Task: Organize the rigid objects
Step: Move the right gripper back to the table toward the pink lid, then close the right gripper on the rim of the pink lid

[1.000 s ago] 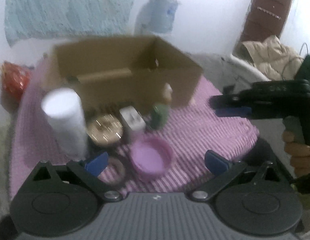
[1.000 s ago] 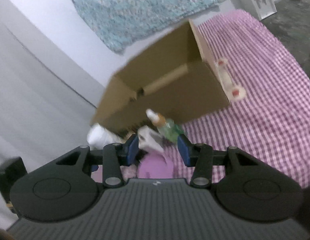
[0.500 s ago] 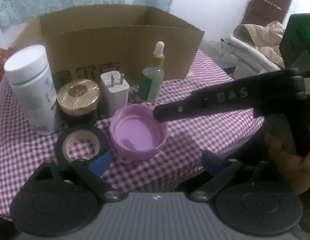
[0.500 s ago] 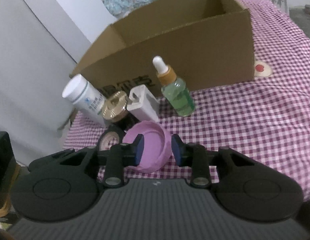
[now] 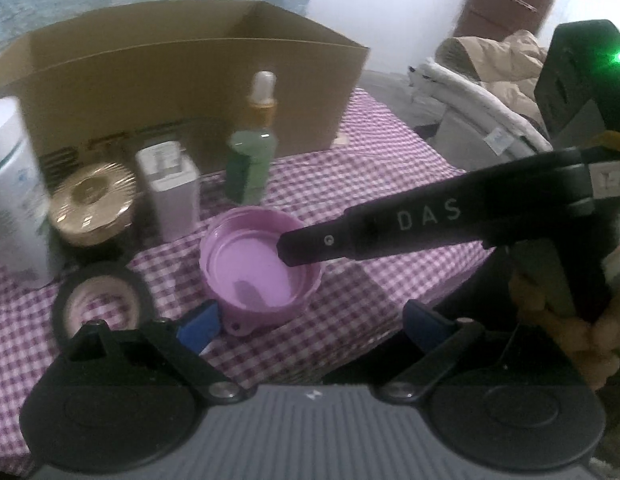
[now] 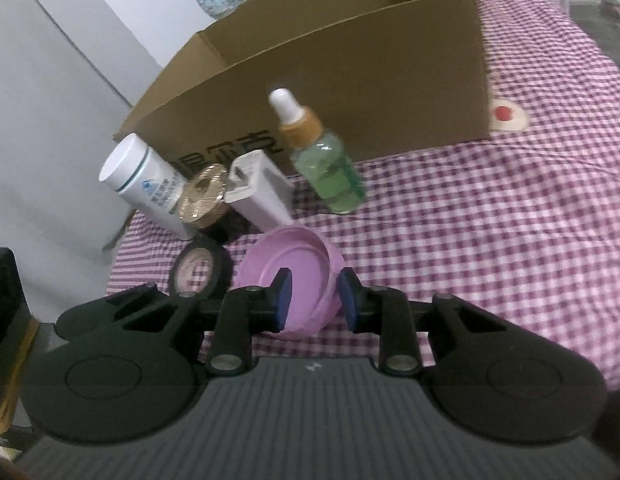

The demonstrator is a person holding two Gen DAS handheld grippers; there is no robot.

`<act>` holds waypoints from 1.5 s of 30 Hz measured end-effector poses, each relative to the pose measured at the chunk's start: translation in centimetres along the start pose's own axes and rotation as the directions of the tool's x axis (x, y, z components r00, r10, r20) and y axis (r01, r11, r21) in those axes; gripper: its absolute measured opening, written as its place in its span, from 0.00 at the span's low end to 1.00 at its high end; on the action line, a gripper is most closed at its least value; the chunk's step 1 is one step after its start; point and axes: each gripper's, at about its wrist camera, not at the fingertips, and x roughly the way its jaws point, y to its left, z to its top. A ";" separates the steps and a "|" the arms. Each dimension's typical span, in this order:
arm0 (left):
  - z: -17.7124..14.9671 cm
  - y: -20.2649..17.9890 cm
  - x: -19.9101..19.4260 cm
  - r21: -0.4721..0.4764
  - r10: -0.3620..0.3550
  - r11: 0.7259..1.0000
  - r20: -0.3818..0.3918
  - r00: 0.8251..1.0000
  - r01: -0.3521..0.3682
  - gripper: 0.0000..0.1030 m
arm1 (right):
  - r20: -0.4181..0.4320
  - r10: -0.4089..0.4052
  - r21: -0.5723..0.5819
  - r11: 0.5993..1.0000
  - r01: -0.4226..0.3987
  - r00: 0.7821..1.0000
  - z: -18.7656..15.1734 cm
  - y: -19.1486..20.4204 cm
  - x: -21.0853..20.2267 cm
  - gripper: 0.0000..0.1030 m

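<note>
Right gripper [image 6: 312, 298] is now straddling the rim of the pink lid [image 6: 288, 264] on the checked cloth [image 6: 490, 216], jaws narrowed since earlier, pads not visibly pressing. Left gripper [image 5: 314, 322] is sitting lower and nearer, fingers wide apart, holding nothing.

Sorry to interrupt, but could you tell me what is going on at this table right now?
A person is sorting small items on a checked tablecloth in front of an open cardboard box. The right claw has just been closing, with the rim of the pink lid between its pads; a firm grip is not clear yet. The left claw hangs open nearby. The dropper bottle and white bottle still wait outside the box.
</note>
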 end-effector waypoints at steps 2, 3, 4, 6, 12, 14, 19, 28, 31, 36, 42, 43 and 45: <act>0.3 -0.5 0.4 0.017 -0.016 1.000 -0.002 1.000 0.016 0.95 | 0.010 -0.020 0.005 1.000 0.020 1.000 -0.1 -0.5 -0.6 0.25; 0.4 -0.8 0.7 0.026 -0.019 0.999 -0.001 1.000 0.019 0.95 | 0.017 -0.026 0.010 1.000 0.026 1.000 -0.1 -0.8 -0.9 0.25; 0.5 -0.9 0.9 0.031 -0.020 0.999 0.000 1.000 0.020 0.95 | 0.021 -0.028 0.018 0.999 0.027 0.999 -0.2 -1.1 -1.1 0.25; 0.5 -0.8 1.2 0.033 -0.013 0.999 0.004 1.000 0.013 0.95 | 0.027 -0.022 0.042 0.999 0.021 0.999 -0.2 -1.8 -1.2 0.25; 0.6 -0.1 1.6 0.013 -0.003 1.000 0.021 1.000 0.003 1.00 | 0.030 -0.005 0.066 0.998 0.003 1.000 -0.5 -2.8 -0.5 0.26; 0.6 0.3 1.6 0.006 -0.011 1.000 0.039 0.999 0.010 1.00 | 0.029 -0.004 0.076 0.997 0.002 1.000 -0.6 -3.1 -0.2 0.25; 0.5 0.8 1.5 -0.025 -0.032 0.999 0.063 0.997 0.034 1.00 | 0.041 0.034 0.113 0.993 -0.038 0.999 -0.6 -3.8 -0.2 0.25; 0.3 1.5 1.0 -0.039 -0.062 0.997 0.066 0.996 0.065 1.00 | 0.049 0.107 0.227 0.967 -0.116 0.993 -0.7 -5.5 -0.4 0.28; 0.3 1.5 1.0 -0.024 -0.062 0.998 0.062 0.996 0.063 1.00 | 0.056 0.164 0.252 0.952 -0.173 0.985 -0.7 -5.8 -0.5 0.53; 0.3 0.9 1.2 0.014 -0.038 0.999 0.049 0.998 0.038 1.00 | 0.035 0.204 0.198 0.958 -0.206 0.978 -0.7 -4.2 -0.6 0.98; 0.5 0.8 1.3 0.010 -0.042 0.999 0.043 0.998 0.041 1.00 | 0.041 0.198 0.222 0.954 -0.202 0.979 -0.9 -4.0 -0.6 0.98; 0.5 1.0 1.3 0.003 -0.047 0.999 0.045 0.998 0.047 1.00 | 0.047 0.211 0.247 0.945 -0.216 0.976 -0.9 -4.4 -0.7 0.98; 0.5 1.2 1.3 -0.009 -0.058 0.998 0.047 0.997 0.058 1.00 | 0.063 0.241 0.294 0.923 -0.249 0.968 -1.0 -5.2 -0.8 0.98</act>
